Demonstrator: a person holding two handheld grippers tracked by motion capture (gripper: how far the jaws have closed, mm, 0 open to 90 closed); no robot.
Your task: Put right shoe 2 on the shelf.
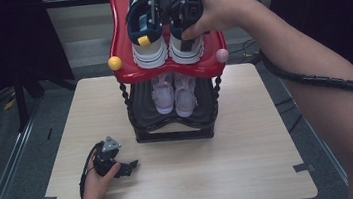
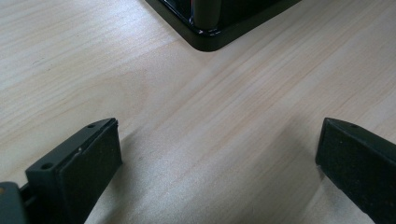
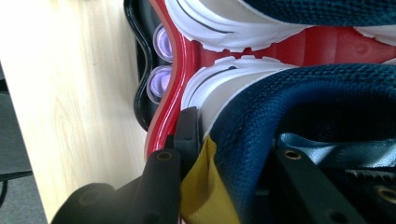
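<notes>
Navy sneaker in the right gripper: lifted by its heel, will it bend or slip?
Probably the knit heel collar flexes under the right gripper, so the navy sneaker may hang toe-down. Its thick white sole suggests it keeps shape; the fabric likely resists slipping.

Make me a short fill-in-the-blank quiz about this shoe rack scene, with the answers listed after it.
1. The navy sneakers sit on the rack's ____ top tray.
2. The right gripper is shut on the heel of a ____ sneaker.
3. The left gripper rests on the table with its jaws ____.
4. On the black lower tray stands a pair of ____ shoes.

Missing words: red; navy; open; lilac
</notes>
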